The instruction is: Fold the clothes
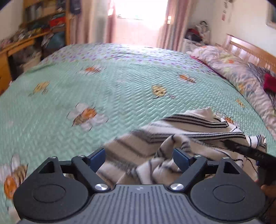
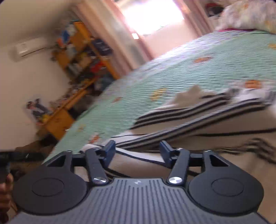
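This is a bedroom in a home. A big bed (image 1: 120,82) has a green bee blanket, pillows (image 1: 229,67), pink curtains (image 1: 172,22) by a bright window, and a messy wooden shelf (image 1: 44,19).

Daylight is pouring through a far window (image 1: 138,10) between pink curtains (image 1: 174,24). A mint bee-print quilt (image 1: 120,82) is covering the bed, a wooden headboard (image 1: 250,48) standing right, cluttered wooden shelves (image 1: 46,20) lining the left wall.

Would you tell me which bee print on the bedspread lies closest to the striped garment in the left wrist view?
The small bee at the striped garment's far right edge, touching the cloth; the other bees sit well clear on open bedspread.
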`<state>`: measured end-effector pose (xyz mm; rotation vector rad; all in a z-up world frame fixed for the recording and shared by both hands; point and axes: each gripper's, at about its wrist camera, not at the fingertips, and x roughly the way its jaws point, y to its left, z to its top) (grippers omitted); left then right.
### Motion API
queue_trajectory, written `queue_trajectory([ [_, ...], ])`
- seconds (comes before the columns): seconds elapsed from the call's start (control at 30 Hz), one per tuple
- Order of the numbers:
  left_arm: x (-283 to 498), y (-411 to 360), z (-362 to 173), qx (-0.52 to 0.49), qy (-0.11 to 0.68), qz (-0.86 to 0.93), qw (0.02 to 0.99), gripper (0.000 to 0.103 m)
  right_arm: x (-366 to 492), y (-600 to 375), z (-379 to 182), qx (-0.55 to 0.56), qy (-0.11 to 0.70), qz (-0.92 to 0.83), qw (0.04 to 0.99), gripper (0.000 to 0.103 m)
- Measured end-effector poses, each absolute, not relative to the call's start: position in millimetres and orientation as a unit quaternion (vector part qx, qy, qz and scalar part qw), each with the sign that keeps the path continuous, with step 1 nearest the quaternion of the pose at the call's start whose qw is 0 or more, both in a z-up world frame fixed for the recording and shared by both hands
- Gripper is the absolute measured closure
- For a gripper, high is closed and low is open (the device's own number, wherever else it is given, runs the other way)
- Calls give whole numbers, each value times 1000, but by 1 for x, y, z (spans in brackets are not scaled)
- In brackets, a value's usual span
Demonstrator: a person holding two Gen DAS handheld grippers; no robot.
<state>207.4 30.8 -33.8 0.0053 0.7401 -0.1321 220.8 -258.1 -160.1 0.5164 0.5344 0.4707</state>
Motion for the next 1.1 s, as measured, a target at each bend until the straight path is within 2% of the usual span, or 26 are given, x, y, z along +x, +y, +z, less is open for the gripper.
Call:
queue_trajectory([
  [0.03, 222, 19, -36, 28, 360, -65, 930, 10, 232, -250, -175, 246, 288, 239, 894, 28],
  [0.1, 252, 0, -44, 70, 362, -70, 927, 9, 243, -234, -208, 224, 340, 254, 877, 28],
  [0.13, 268, -8, -52, 85, 369, -81, 922, 9, 228, -233, -215, 196, 296, 270, 895, 28],
  [0.23, 315, -31, -79, 129, 393, -115, 903, 9, 215, -233, -214, 182, 272, 299, 896, 25],
  [0.33, 358, -48, -113, 168, 422, -118, 883, 19, 222, -248, -219, 230, 270, 317, 880, 25],
  [0.6, 412, -62, -155, 96, 502, -207, 834, 22, 229, -257, -222, 260, 273, 338, 862, 25],
  [0.63, 408, -68, -156, 104, 499, -208, 835, 25, 229, -259, -222, 264, 271, 340, 861, 25],
  [0.67, 404, -74, -157, 113, 495, -210, 835, 47, 229, -261, -222, 269, 269, 342, 859, 25],
  [0.73, 386, -89, -149, 134, 482, -214, 839, 80, 228, -264, -223, 273, 266, 345, 858, 25],
  [0.83, 341, -124, -137, 232, 433, -218, 843, 87, 226, -266, -225, 284, 263, 350, 853, 25],
  [0.93, 291, -154, -132, 323, 369, -220, 843, 88, 229, -274, -227, 314, 262, 367, 836, 25],
  [1.1, 242, -165, -124, 350, 328, -226, 848, 89, 226, -271, -219, 266, 275, 408, 829, 16],
])
